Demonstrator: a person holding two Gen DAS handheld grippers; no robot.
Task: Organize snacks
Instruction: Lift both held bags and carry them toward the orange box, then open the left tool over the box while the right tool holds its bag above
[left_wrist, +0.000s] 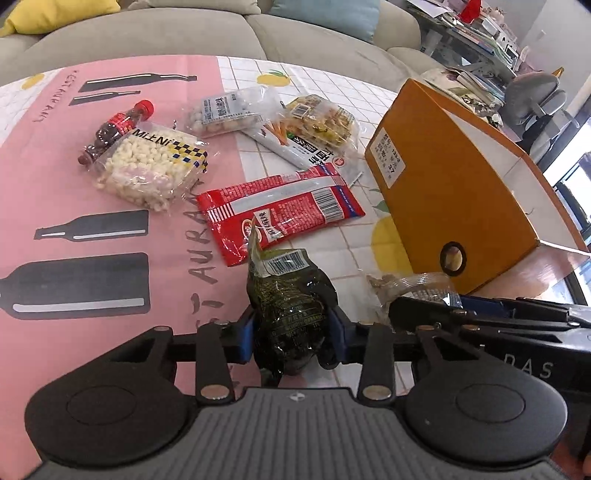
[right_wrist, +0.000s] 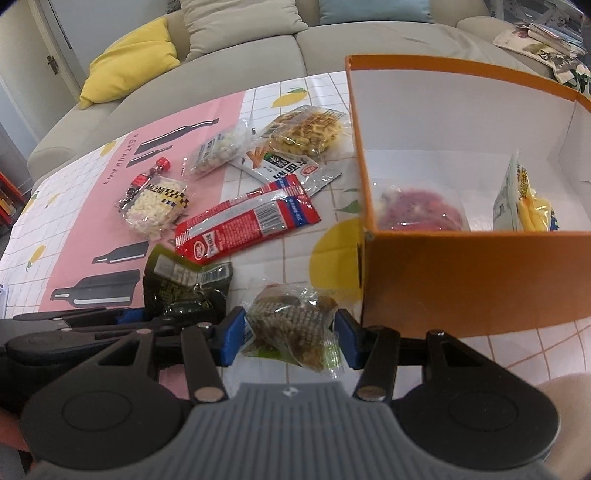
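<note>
Both grippers grip snacks: left gripper (left_wrist: 291, 334) pinches a dark green packet (left_wrist: 291, 306), right gripper (right_wrist: 290, 339) seemingly clamps a clear brown-filled packet (right_wrist: 293, 328).

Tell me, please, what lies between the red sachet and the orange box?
Only bare tablecloth separates the red sachet from the orange box, clearest in the right wrist view.

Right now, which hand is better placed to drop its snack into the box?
Right. Its gripper holds the clear pack beside the box; the left gripper, with the dark pack, sits farther away.
</note>
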